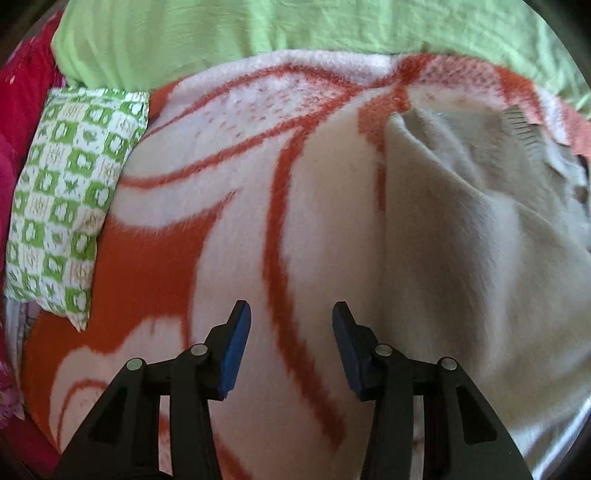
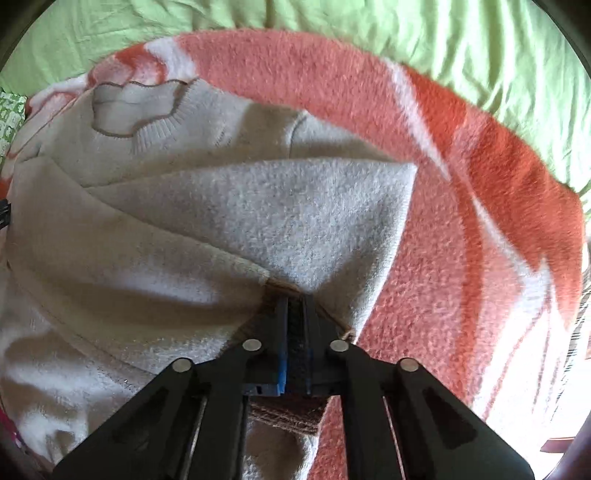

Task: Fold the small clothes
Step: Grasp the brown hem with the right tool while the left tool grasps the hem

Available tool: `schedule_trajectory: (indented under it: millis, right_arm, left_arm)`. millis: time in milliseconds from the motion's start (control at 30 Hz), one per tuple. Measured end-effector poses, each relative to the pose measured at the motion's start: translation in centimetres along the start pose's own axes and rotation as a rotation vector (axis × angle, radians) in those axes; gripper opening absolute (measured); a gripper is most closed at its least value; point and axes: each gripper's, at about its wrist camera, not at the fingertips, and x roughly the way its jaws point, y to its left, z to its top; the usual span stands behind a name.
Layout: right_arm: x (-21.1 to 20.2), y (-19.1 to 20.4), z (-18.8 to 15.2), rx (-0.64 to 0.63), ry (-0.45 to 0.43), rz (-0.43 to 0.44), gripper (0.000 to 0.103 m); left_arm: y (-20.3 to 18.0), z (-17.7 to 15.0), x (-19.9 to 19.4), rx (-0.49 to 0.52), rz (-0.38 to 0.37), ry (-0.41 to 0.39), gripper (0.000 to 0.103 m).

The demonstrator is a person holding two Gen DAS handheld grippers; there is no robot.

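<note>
A small cream knit sweater (image 2: pixel 147 229) with a scalloped collar (image 2: pixel 140 107) lies on an orange and white fleece blanket (image 2: pixel 461 258). My right gripper (image 2: pixel 296 295) is shut on a brown-trimmed edge of the sweater and holds a folded flap (image 2: pixel 295 206) over the body. In the left wrist view the sweater (image 1: pixel 461 229) lies at the right. My left gripper (image 1: pixel 291 314) is open and empty above the blanket (image 1: pixel 221 221), just left of the sweater.
A green and white patterned pillow (image 1: pixel 62 192) lies at the blanket's left edge. A light green sheet (image 1: pixel 295 26) lies beyond the blanket, also in the right wrist view (image 2: pixel 406 26). Red fabric (image 1: pixel 22 92) sits at the far left.
</note>
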Motion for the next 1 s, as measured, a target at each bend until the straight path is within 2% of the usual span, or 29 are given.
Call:
schedule_trajectory:
  millis: [33,100,233,333,467,700,800,933,1000]
  right_arm:
    - [-1.0,0.4,-0.2,0.002,-0.025,0.015,0.052]
    - [-2.6,1.3,-1.0,-0.006,-0.060,0.044,0.064]
    - [-3.9,4.2,-4.0,-0.090,-0.010,0.097,0.064]
    - [-4.4,6.4,-7.4,-0.139,0.044,0.154,0.064]
    - [-5.5,8.0,-12.0,-0.167,0.091,0.182,0.064]
    - [-8.4,8.1,-18.5,-0.087,0.139,0.214,0.064]
    - [-10.0,8.3,-22.1,-0.065,0.159,0.191,0.064]
    - [-10.7,7.8,-26.0,-0.019,0.185,0.165,0.064]
    - [-10.9,7.1,-27.6,0.019,0.198,0.151,0.064]
  left_arm:
    - [0.5,-0.9,-0.7,-0.001,-0.021,0.004,0.048]
    - [1.1,-2.6,-1.8,0.010,-0.045,0.011,0.048]
    - [2.4,-7.7,-3.8,0.053,-0.110,0.059,0.049]
    - [3.7,-11.7,-5.5,0.072,-0.151,0.093,0.050]
    - [5.0,-16.6,-7.1,0.072,-0.224,0.164,0.052]
    - [5.9,-23.6,-9.9,0.105,-0.320,0.240,0.054]
    - [5.5,-26.0,-10.3,0.139,-0.342,0.268,0.055]
    - [5.4,-28.6,-10.1,0.122,-0.389,0.330,0.057]
    - [5.2,-29.4,-10.3,0.124,-0.403,0.332,0.060]
